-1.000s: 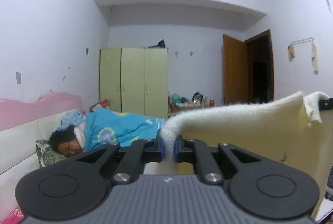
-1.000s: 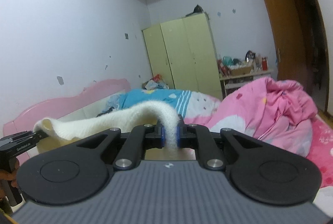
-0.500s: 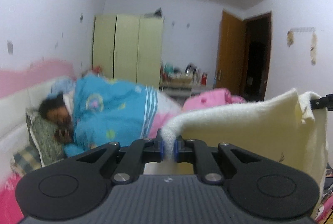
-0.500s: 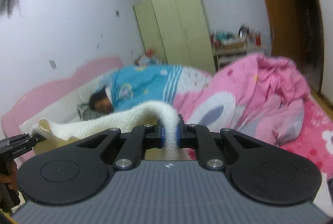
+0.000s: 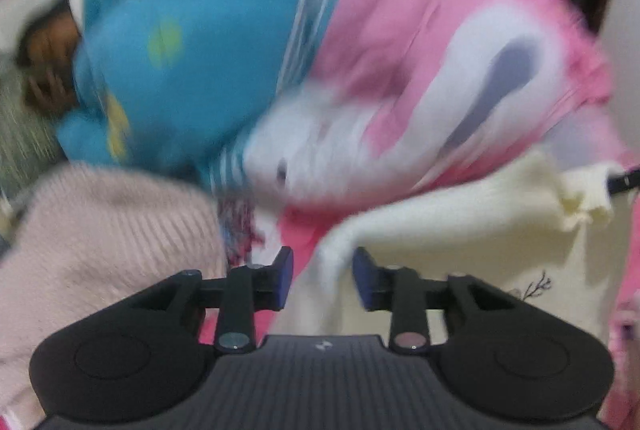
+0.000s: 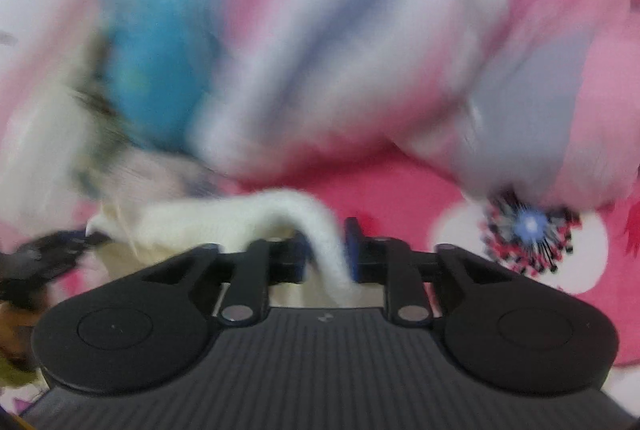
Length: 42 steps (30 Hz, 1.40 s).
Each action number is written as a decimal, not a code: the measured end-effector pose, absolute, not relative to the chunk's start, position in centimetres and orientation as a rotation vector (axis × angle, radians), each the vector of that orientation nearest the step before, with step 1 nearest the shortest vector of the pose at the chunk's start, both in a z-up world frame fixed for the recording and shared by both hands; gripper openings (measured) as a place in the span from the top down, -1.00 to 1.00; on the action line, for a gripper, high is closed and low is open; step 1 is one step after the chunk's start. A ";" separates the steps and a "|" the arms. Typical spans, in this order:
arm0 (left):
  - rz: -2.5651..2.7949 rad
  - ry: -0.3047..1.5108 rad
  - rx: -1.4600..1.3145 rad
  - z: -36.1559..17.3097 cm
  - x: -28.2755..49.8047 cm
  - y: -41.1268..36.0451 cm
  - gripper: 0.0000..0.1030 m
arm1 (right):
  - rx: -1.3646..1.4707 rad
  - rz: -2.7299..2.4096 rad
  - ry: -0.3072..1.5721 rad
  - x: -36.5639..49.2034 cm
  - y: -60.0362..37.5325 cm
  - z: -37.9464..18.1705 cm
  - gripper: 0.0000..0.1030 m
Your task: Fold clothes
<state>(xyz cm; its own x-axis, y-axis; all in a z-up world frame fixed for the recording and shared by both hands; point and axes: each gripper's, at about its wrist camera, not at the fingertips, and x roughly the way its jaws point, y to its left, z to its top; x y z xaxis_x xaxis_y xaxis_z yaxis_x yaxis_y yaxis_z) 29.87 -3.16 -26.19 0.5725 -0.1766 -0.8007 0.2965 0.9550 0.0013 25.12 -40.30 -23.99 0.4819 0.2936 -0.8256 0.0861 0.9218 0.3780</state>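
Clearly the cream knit garment (image 5: 472, 230) is the piece being worked: it hangs as a sheet between the 2 grippers, low over the bed's pink flowered cover (image 6: 392, 198). The left gripper (image 5: 322, 276) has its blue pads standing apart, with the garment's thick rolled edge running past the right pad rather than squeezed between the 2. The right gripper (image 6: 326, 250) is parted too, though more narrowly, and the rolled edge drapes down through the gap; whether either pad presses it I cannot tell.

My reading is that the step in hand is letting the garment go onto the bed, either spread flat for folding or laid down as a fold. Which of those 2 it is, the views do not settle. Whatever follows calls for the cloth to settle without bunching, and for both grippers to come clear of the loose knit (it snags easily on pad corners).

Much is hard to make out. Both views are smeared by motion, the right one heavily. The garment's lower part is hidden behind the gripper bodies, so its shape, sleeves and hem cannot be judged. A pale pink ribbed knit (image 5: 104, 238) lies at the left; a person under a blue quilt (image 5: 192, 42) lies beyond, blurred.
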 end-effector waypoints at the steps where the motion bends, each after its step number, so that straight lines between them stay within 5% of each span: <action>1: -0.244 0.965 0.134 -28.3 31.1 -3.3 0.32 | 0.376 0.092 1.135 27.1 -40.4 -27.4 0.37; 4: -0.179 1.033 0.074 -31.1 32.2 -2.2 0.29 | 0.349 -0.015 1.220 28.7 -40.6 -33.8 0.34; 7: -0.190 1.018 0.074 -30.8 30.8 -0.3 -0.02 | 0.456 -0.033 1.167 26.6 -41.3 -35.4 0.24; 17: -0.344 1.029 0.086 -24.3 21.5 7.9 -0.24 | 0.777 0.042 0.979 13.5 -40.8 -29.4 0.21; 29: -0.682 1.247 0.093 -29.6 9.2 10.5 -0.25 | 0.984 0.228 1.122 6.5 -20.0 -37.4 0.19; 37: -0.770 1.265 0.143 -33.8 4.8 8.4 -0.25 | 0.920 0.221 1.217 7.5 -14.4 -41.7 0.46; 40: -0.768 1.223 0.179 -34.8 4.4 6.9 -0.30 | 1.012 0.277 1.199 8.1 -13.7 -41.4 0.85; 42: -0.736 1.206 0.185 -35.4 4.7 6.2 -0.35 | 1.073 0.314 1.186 8.4 -13.3 -41.3 0.88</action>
<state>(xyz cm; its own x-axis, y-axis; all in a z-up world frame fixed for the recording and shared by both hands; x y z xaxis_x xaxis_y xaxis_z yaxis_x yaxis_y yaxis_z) 4.71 6.19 -35.45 0.1600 -0.4170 -0.8947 0.6047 0.7578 -0.2451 8.39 -13.30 -41.25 0.4003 0.6995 -0.5920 0.3151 0.5016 0.8057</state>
